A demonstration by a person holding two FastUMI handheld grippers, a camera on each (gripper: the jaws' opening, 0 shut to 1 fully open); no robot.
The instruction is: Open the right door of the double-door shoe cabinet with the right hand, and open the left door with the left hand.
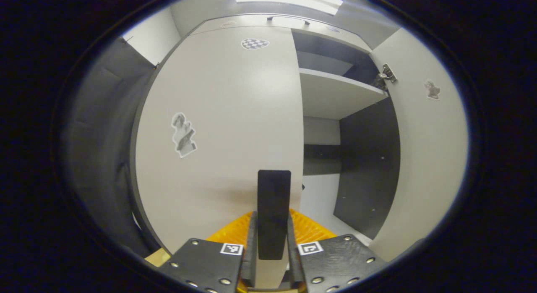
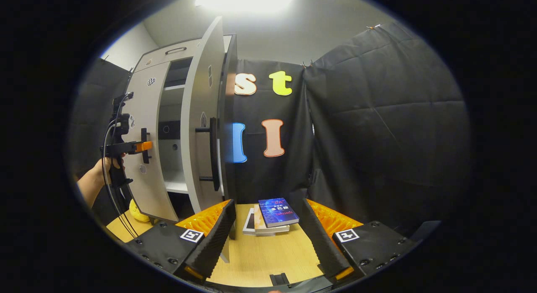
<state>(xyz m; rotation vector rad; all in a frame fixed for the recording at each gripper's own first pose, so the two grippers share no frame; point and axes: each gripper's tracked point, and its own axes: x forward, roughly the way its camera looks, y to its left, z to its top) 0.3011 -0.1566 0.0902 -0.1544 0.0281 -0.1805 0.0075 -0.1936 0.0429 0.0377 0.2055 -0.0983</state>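
Two doors, one ajar and one gripped

Left gripper view: the left gripper (image 1: 273, 238) has its two fingers pressed in on the black handle (image 1: 274, 200) of the left door (image 1: 218, 129), one finger on each side of the bar. The door's pale face carries two stickers and looks about flush with the cabinet front. To its right the shoe cabinet (image 1: 335, 95) stands open, with a white shelf and dark inner walls showing. The right door (image 1: 428, 158) is swung out at the far right, its hinge visible near the top.

Right gripper view: the right gripper (image 2: 266, 238) has its fingers spread wide apart with nothing between them, above a wooden table (image 2: 264, 255). A stack of books (image 2: 272, 217) lies on the table just beyond the fingers. The right door (image 2: 201, 125) is seen nearly edge-on, swung open, its black handle (image 2: 213, 152) facing this way and well apart from the fingers. Farther left, a hand (image 2: 107, 165) holds the left gripper (image 2: 142, 147) against the left door (image 2: 140, 150) at its handle. A yellow object (image 2: 136, 212) sits low beside the cabinet.
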